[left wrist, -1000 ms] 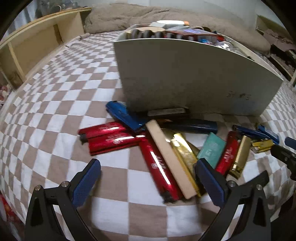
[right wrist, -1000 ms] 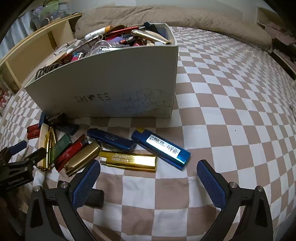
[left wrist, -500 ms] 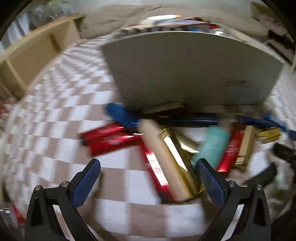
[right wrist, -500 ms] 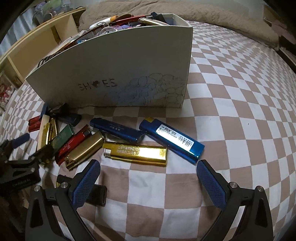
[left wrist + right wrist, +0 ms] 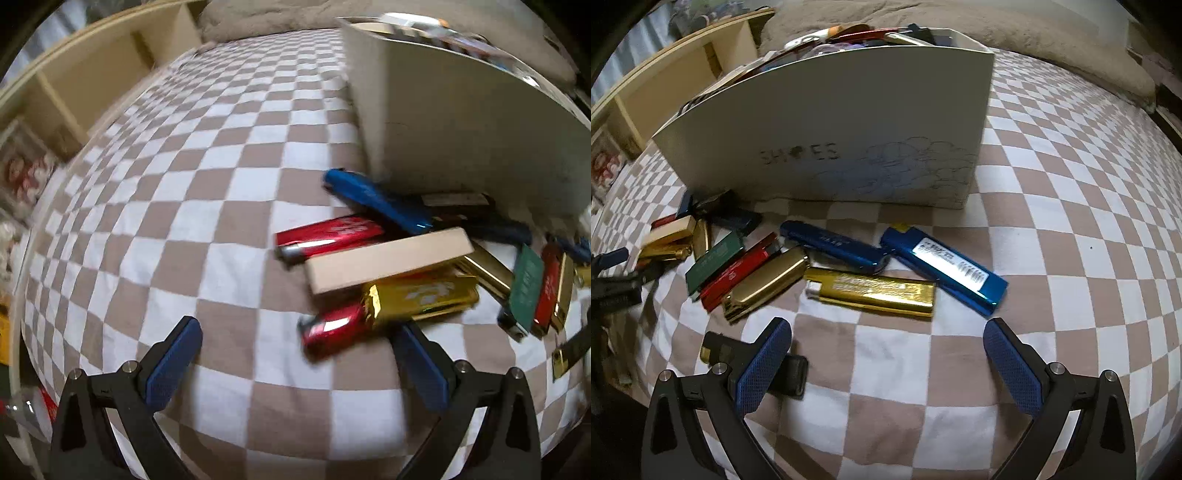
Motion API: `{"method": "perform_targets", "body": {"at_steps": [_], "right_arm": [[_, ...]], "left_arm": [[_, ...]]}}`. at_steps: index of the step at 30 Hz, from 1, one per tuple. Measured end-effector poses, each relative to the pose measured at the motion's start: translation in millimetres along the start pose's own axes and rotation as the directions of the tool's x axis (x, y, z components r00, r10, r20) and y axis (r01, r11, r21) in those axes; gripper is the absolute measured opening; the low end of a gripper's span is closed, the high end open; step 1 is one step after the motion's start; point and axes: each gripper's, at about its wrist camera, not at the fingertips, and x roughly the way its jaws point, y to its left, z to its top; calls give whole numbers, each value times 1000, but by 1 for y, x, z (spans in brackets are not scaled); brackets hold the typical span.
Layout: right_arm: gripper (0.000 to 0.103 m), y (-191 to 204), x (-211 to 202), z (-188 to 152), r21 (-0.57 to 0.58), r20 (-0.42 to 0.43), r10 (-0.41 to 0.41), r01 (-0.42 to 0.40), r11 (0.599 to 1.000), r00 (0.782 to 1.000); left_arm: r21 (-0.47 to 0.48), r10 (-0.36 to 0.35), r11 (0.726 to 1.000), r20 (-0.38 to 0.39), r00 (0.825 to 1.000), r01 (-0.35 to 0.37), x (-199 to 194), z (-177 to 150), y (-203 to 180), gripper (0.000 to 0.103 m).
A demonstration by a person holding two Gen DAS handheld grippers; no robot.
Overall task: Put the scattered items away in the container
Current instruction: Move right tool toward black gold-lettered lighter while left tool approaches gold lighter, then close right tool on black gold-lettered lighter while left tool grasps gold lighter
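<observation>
Several lighters lie scattered on the checkered bedspread in front of a white box marked "SHOES", which is filled with small items. In the right wrist view a gold lighter and a blue labelled lighter lie just beyond my open right gripper; a dark blue lighter lies behind them. In the left wrist view a beige lighter, a gold lighter and red lighters are piled by the box. My left gripper is open and empty, its right fingertip beside the pile.
A black lighter lies partly under my right gripper's left finger. Wooden shelving runs along the bed's left side. A grey-brown blanket lies bunched behind the box. The bedspread stretches to the right of the box.
The left gripper swung left and lower, so the pile and box now sit to its right. The right gripper moved closer to the gold and blue lighters. Both stayed open.
</observation>
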Motion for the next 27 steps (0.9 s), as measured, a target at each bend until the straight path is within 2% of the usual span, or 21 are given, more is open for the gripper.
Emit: {"method": "perform_targets", "body": {"at_steps": [3,8,10,13,15,22,25,27], "right_arm": [[103,4,-2,-1,-11,2,25,-25,1000,1000],[103,15,-4,-8,-29,-1,39,-39,999,999],[103,21,-6,-11,-38,-3,48,-48,998,999],[103,28,-8,-14,-49,1,48,-48,998,999],[103,31,-9,-17,-47,3,47,-46,998,999],[103,43,-12,-25,-45,20,56,-55,997,998],[103,67,-13,-32,-67,28,56,-54,996,998],[103,75,-10,-35,-37,33,46,-44,998,998]], "left_arm": [[-35,26,999,1,1000,-26,3,3,19,103],[-92,50,995,0,999,-49,8,8,28,103],[-103,92,991,25,995,-89,7,10,31,103],[-113,196,976,63,979,-188,9,18,36,103],[-126,204,973,59,977,-196,12,26,40,103],[-202,61,978,47,997,-50,-1,10,40,103],[-255,-38,965,60,997,52,-8,12,32,103],[-285,-109,950,72,991,125,-10,12,26,103]]}}
